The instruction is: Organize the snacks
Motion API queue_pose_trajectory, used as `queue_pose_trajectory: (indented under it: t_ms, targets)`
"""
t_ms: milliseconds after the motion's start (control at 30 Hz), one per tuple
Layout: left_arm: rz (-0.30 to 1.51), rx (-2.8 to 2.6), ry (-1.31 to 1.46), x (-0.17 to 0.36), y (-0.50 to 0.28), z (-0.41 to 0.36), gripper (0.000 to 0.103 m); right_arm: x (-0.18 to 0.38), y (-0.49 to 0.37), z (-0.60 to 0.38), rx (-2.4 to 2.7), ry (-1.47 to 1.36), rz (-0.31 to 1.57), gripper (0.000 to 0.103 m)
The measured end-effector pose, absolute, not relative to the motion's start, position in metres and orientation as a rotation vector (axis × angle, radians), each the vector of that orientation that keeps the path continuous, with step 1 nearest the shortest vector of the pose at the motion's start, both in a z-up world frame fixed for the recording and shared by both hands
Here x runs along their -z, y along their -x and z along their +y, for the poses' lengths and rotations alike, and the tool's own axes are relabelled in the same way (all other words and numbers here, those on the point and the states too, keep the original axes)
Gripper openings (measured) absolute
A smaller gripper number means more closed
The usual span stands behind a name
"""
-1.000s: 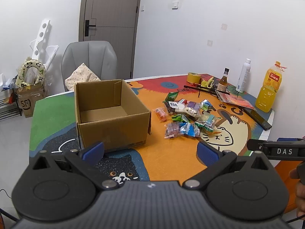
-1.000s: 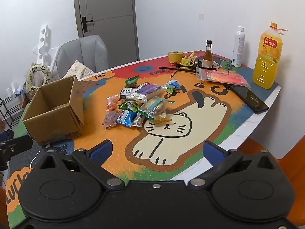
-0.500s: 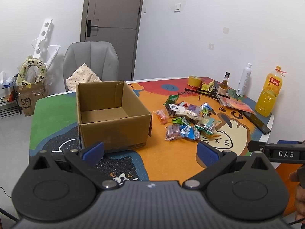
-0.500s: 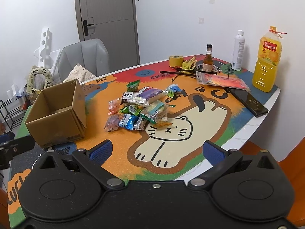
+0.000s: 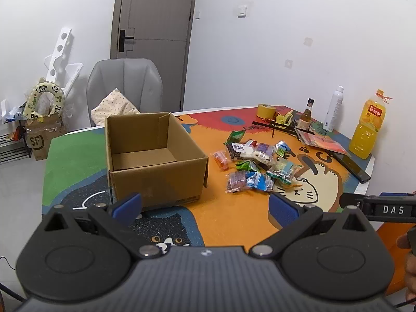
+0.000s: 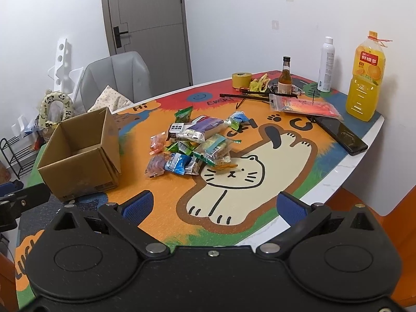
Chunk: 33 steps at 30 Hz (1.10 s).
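A pile of small wrapped snacks (image 5: 256, 165) lies on the colourful cat-print table mat; it also shows in the right wrist view (image 6: 193, 143). An open, empty cardboard box (image 5: 153, 156) stands left of the pile, also seen in the right wrist view (image 6: 80, 156). My left gripper (image 5: 205, 208) is open and empty, held above the table's near edge in front of the box. My right gripper (image 6: 215, 208) is open and empty, above the near edge, short of the pile.
At the table's far right stand an orange juice bottle (image 6: 365, 78), a white spray bottle (image 6: 326, 65), a small brown bottle (image 6: 285, 76), a tape roll (image 6: 240, 80), a red packet (image 6: 304, 105) and a black phone (image 6: 340, 135). A grey chair (image 5: 124, 88) stands behind the table.
Both grippers have drawn back and up a little, so the box and snacks look smaller and farther. Both stay open and nothing on the table has moved.
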<state>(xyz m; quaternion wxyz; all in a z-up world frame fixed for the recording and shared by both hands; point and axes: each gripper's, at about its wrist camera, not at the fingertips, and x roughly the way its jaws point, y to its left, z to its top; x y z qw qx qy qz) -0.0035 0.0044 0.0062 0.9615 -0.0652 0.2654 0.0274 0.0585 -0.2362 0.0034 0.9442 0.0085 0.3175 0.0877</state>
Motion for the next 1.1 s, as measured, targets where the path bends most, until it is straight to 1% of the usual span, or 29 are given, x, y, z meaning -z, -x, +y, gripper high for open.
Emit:
queue_pose_trajectory:
  t_ms: [1100]
  targets:
    - [0.535,-0.055,0.119,-0.0017,0.0056,0.0065,0.103,0.0006,-0.0644,-0.2314,-0.191,-0.002,0.657,0.103]
